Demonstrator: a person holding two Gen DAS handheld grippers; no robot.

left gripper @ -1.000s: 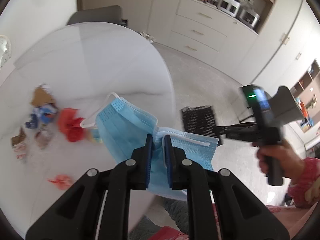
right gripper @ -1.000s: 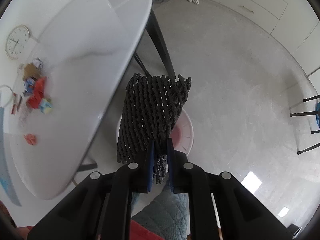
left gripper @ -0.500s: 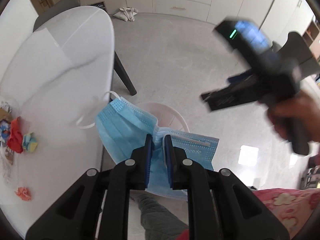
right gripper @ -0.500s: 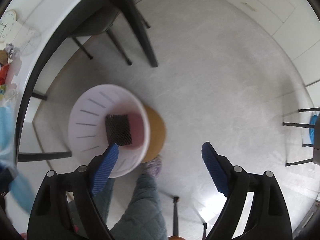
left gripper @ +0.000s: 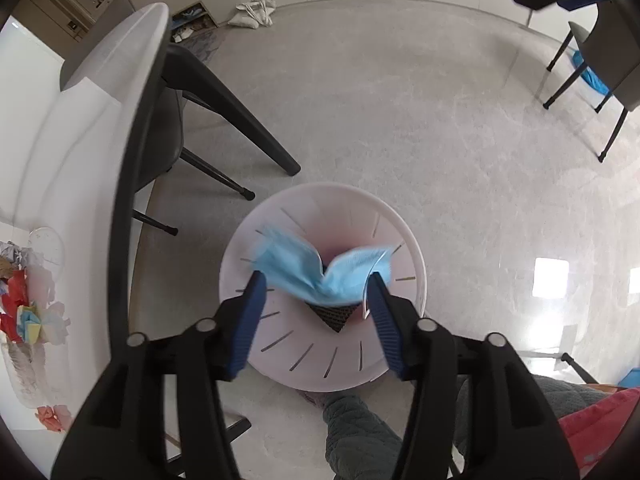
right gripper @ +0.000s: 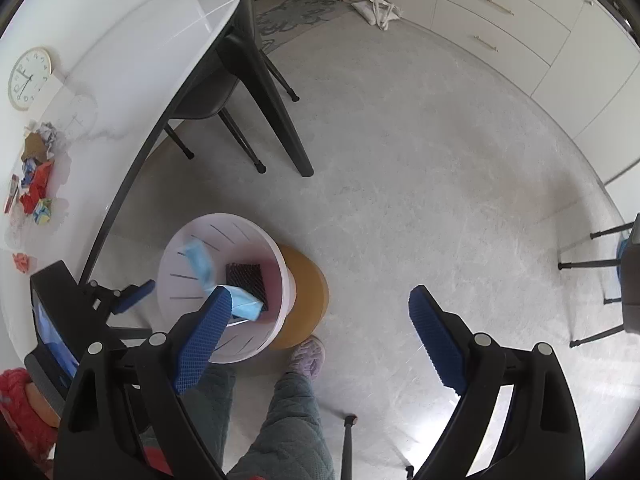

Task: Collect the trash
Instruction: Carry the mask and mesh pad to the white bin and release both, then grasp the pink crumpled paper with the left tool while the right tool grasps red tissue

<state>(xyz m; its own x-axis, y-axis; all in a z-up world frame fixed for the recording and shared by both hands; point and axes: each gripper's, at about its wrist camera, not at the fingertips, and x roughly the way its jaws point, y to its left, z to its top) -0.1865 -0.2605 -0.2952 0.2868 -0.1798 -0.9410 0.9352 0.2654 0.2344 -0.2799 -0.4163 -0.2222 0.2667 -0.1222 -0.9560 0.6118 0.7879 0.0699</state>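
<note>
In the left wrist view the left gripper (left gripper: 316,308) points steeply down over the white bin (left gripper: 408,252), and its jaws are opening. The blue face mask (left gripper: 320,276) lies in the gap between the blue pads (left gripper: 248,320) — blurred, folded into a shallow V with the fold toward the near side and the two wings spreading left and right, so its long axis runs across the gap. The pads do not press on it; whether an edge of it brushes either pad cannot be told. A white ear loop hangs at its right end, just beside the right pad. Under the mask, at the bottom of the bin, sits the black mesh piece (left gripper: 335,316).

In the right wrist view the right gripper (right gripper: 316,332) has its jaws wide apart and opening further, with nothing between them but bare floor and the person's shoe (right gripper: 308,358). The bin (right gripper: 176,256) stands to its left on a brown round stool (right gripper: 308,288), with the mask (right gripper: 200,268) and the mesh piece (right gripper: 246,280) inside, and the left gripper (right gripper: 136,298) at its near-left rim.

Farther left, on the white table (right gripper: 132,64), crumpled scraps (right gripper: 36,184) lie in a loose heap, with one orange scrap (right gripper: 22,261) apart on the near side — well away from the bin.
</note>
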